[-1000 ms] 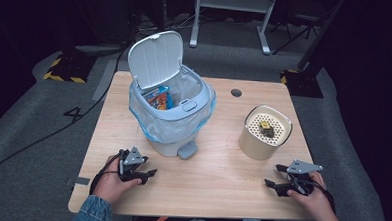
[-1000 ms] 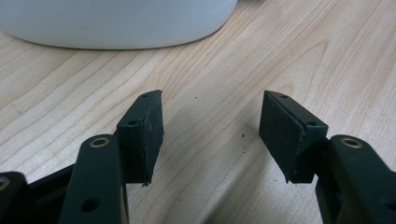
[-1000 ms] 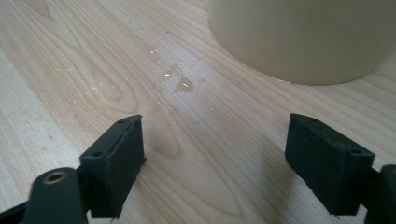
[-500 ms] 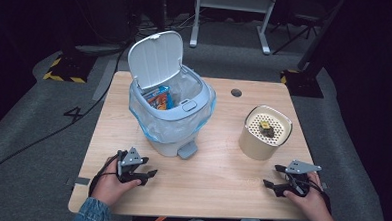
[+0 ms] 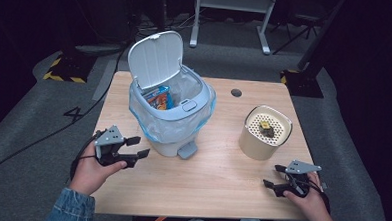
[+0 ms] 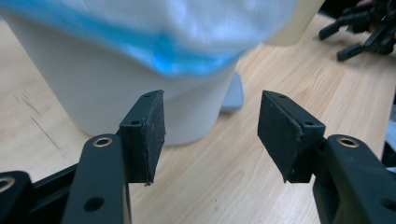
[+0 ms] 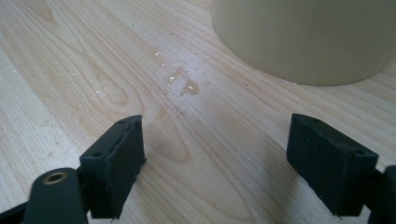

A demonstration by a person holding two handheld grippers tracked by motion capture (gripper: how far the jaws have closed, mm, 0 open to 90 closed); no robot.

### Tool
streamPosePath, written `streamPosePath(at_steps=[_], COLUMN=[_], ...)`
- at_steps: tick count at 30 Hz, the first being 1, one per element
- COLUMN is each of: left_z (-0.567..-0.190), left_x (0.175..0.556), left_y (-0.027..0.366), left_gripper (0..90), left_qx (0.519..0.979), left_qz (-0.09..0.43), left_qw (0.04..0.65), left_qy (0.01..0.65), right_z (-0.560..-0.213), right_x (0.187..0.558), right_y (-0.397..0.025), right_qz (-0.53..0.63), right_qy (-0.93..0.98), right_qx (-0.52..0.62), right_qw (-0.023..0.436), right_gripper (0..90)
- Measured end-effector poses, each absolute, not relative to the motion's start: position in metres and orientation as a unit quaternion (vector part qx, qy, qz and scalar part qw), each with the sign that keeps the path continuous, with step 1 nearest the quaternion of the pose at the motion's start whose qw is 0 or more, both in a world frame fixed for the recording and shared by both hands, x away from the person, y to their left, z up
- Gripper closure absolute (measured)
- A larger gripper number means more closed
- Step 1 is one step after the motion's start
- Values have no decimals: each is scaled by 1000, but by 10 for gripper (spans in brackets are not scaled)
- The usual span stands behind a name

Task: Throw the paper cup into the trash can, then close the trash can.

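Observation:
A white pedal bin (image 5: 171, 114) with a blue-edged bag liner stands at the table's left middle, its lid (image 5: 155, 58) tipped up and a colourful packet (image 5: 158, 97) inside. My left gripper (image 5: 138, 147) is open just left of the bin's base, nothing between its jaws; in the left gripper view (image 6: 211, 128) the bin wall (image 6: 107, 93) and its pedal (image 6: 232, 93) lie close ahead. My right gripper (image 5: 273, 176) is open near the front right edge. Ahead of it in the right gripper view (image 7: 215, 154) sits a cream round container (image 7: 308, 37), which holds a small yellowish item (image 5: 266, 127).
The wooden table (image 5: 216, 176) has a cable hole (image 5: 236, 93) at the back. A small wet smear (image 7: 184, 86) marks the wood before the cream container (image 5: 264, 132). Dark floor, cables and a metal stand surround the table.
My left gripper has lifted slightly and edged toward the bin. The right gripper has barely moved.

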State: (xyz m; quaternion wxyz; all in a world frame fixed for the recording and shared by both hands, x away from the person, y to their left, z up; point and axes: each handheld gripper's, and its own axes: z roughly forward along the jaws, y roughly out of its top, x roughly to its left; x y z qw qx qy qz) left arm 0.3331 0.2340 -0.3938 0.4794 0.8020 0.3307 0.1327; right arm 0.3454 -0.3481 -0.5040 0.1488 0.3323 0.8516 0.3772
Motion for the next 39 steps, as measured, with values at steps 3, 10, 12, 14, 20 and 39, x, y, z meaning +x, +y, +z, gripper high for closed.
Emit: streamPosePath(at_steps=[3, 10, 12, 14, 20, 39], left_z=[-379, -344, -331, -320, -292, -240], left_x=[336, 344, 346, 349, 357, 406], left_y=[238, 248, 251, 254, 258, 256], left_gripper=[419, 421, 421, 421, 419, 402], left_qx=[799, 791, 787, 783, 776, 765], left_qz=[139, 152, 159, 166, 190, 240], left_qw=[481, 493, 497, 501, 505, 487], left_qy=[331, 329, 330, 330, 328, 347], right_z=[-504, -504, -504, -504, -504, -504], right_x=[345, 345, 345, 345, 346, 345], right_y=[-348, -348, -348, -348, -348, -348], right_qz=[377, 377, 377, 377, 378, 378], right_qy=[852, 851, 851, 851, 851, 851], right_qx=[332, 332, 332, 332, 332, 332], right_qw=[149, 149, 149, 149, 149, 149], right_gripper=[197, 197, 197, 197, 196, 196])
